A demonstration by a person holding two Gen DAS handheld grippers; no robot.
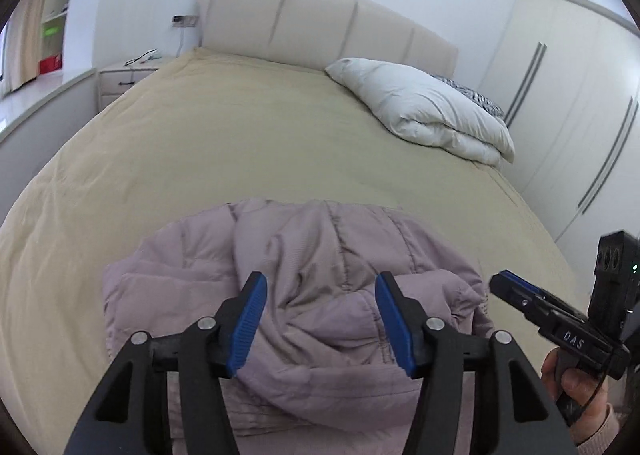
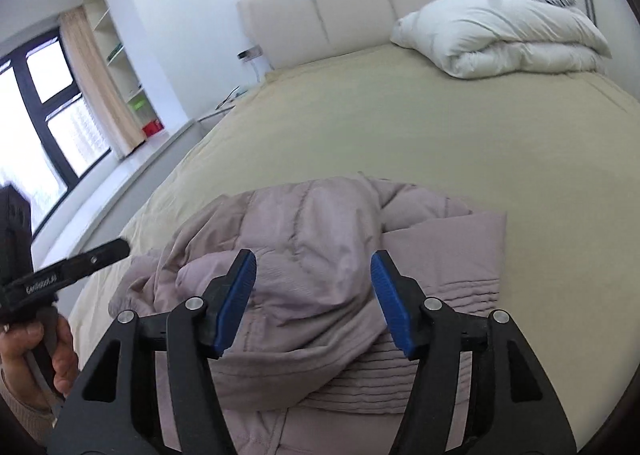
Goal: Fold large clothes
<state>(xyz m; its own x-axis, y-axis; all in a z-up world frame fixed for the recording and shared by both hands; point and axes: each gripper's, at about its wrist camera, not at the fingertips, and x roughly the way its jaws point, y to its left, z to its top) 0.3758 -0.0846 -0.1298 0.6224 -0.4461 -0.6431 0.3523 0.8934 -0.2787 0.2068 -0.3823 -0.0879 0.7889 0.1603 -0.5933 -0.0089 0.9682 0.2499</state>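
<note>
A mauve quilted jacket (image 1: 304,295) lies bunched on the near part of the beige bed (image 1: 224,135); it also shows in the right wrist view (image 2: 304,255), with a flat stitched panel spread to its right. My left gripper (image 1: 320,319) is open and empty, held just above the jacket's crumpled middle. My right gripper (image 2: 314,299) is open and empty above the jacket too. The right gripper also shows at the right edge of the left wrist view (image 1: 516,291), and the left gripper at the left edge of the right wrist view (image 2: 96,255).
A folded white duvet (image 1: 424,107) lies at the bed's far right by the padded headboard (image 1: 320,19). A nightstand (image 1: 120,79) stands at the far left, wardrobe doors (image 1: 568,115) on the right, and a window (image 2: 36,115) with a ledge on the left.
</note>
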